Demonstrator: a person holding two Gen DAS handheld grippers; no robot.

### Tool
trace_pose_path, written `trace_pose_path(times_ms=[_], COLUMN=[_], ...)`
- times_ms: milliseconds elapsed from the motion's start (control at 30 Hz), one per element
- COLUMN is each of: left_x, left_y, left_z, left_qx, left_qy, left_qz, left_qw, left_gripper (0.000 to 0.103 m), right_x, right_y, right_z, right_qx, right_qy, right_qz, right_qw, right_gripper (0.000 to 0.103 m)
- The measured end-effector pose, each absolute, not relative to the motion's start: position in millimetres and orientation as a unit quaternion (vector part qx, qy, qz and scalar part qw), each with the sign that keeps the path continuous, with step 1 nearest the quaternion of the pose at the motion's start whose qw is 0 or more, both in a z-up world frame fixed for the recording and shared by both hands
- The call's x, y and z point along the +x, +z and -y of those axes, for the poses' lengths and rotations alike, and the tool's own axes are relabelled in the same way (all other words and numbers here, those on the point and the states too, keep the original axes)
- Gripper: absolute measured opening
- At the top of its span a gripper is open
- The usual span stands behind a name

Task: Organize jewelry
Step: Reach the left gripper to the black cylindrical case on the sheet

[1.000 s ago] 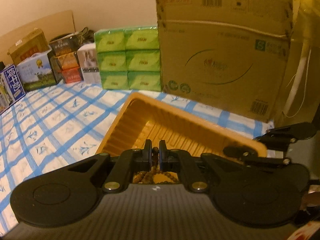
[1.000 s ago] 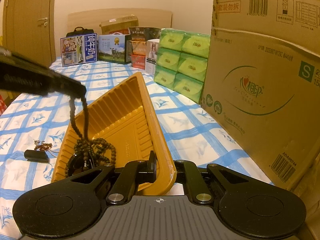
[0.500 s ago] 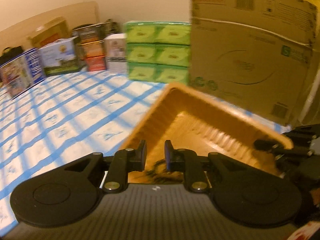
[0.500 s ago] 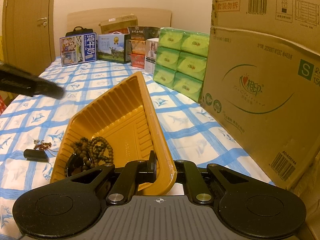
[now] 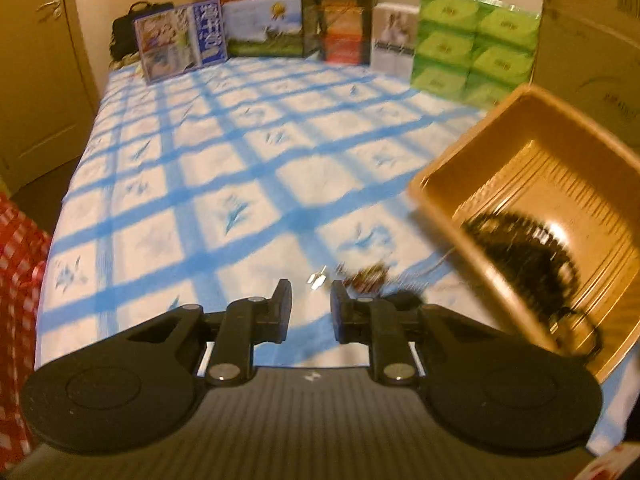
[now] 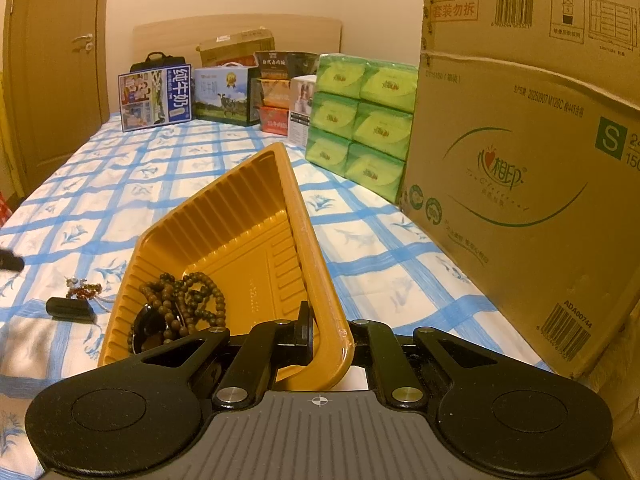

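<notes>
Left tongs (image 5: 307, 306) spread, empty, jaws just opening; red bead piece (image 5: 366, 276) on bed at 1 o'clock, just ahead. Right tongs (image 6: 326, 334) pinch yellow tray (image 6: 256, 216) rim, farther off; brown beads (image 6: 188, 300) inside.

we are looking at a glossy moulded plastic tray (image 6: 248, 216), its ribbed walls catching the lamp light. the bead necklace (image 6: 188, 300) in it is looking like polished wood, with a soft sheen. the bedsheet (image 6: 120, 184) is showing as matt woven cloth. the big box (image 6: 520, 184) is showing as plain matt corrugated cardboard, and the green tissue packs (image 6: 360, 120) are shining in thin plastic film. the right gripper (image 6: 332, 338) is showing matt black plastic with bright metal rivets.
</notes>
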State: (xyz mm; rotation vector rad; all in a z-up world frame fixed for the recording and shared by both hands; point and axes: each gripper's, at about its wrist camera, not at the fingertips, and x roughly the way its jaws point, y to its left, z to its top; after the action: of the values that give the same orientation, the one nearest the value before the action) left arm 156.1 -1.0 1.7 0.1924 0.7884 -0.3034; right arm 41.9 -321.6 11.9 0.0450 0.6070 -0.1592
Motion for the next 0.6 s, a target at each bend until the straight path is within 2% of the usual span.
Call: trace_pose_path(times_ms=[200,367,433,600], left_x=[148.5,148.7,152.8,164.1], left_y=[-24.4,-38.2,-43.4,-54.3], left_z=[6.6,22.0,27.6,38.5], left_qx=[0.126,0.173,0.189,0.227], left_qy=[-0.176,-0.218,-0.235,-0.259], left_qz=[-0.390,-0.372,-0.372,-0.362], left_qw=[0.895,0.886,0.878,0.866], left_gripper=[0.023,0.040,0.044,0.045], right_x=[42.1,41.8,41.4,41.3], right_y=[10.0,9.4,9.2,7.9], right_z=[321.4,320.4,320.5,321.8], right_qx=[0.020,0.018,0.017,0.016], right_qy=[-0.079,-0.080,-0.080,-0.081], right_qz=[-0.299,-0.300,-0.302,-0.304], right_qw=[0.951,0.950,0.950,0.949], right_gripper=[0.007,0.007,0.007,0.007])
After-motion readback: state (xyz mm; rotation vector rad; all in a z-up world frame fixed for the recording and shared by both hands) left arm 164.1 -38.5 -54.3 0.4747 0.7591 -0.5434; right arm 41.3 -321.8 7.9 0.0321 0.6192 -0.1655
